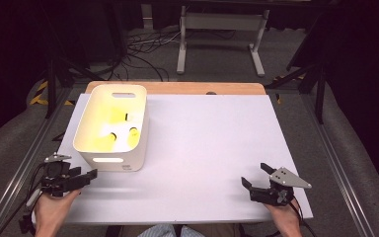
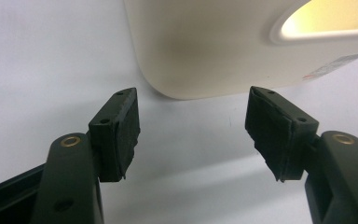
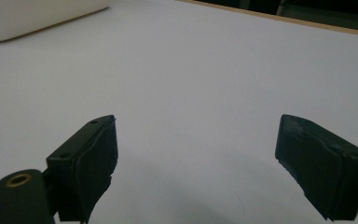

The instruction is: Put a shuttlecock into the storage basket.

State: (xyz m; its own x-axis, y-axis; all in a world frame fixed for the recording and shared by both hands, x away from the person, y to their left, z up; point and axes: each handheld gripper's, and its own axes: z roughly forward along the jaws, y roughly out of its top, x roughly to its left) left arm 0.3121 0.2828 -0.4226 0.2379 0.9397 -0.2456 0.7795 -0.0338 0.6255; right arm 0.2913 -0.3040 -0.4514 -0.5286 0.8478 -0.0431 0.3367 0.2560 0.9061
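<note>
A white plastic bin (image 1: 112, 126) with rounded corners and slotted handle cut-outs was seen in the high view standing on the left part of the worktop (image 1: 202, 148), a smooth matt white sheet laid over a wooden board whose edge was visible along the far side. The inside of the bin was lit yellowish, and three small yellow items with dark ends (image 1: 123, 129) were seen lying on its floor; their exact shape could not be made out.

The left hand-held gripper (image 1: 90, 175) was held just beside the near left corner of the bin, apart from it, with its jaws standing open and nothing between them. In the left gripper view the bin's curved lower corner (image 2: 205, 51) and one glowing handle slot were shown close ahead, detail that was too small to read from above, and the ribbed black rubber pads (image 2: 126, 128) were seen over bare worktop.

The right hand-held gripper (image 1: 256, 180) was held near the front right edge of the worktop, well apart from the bin, its jaws spread wide and empty. In the right gripper view the dull black pads (image 3: 98, 154) were shown above the plain white surface, with a strip of the bin's base (image 3: 37, 18) far off at the upper left.
</note>
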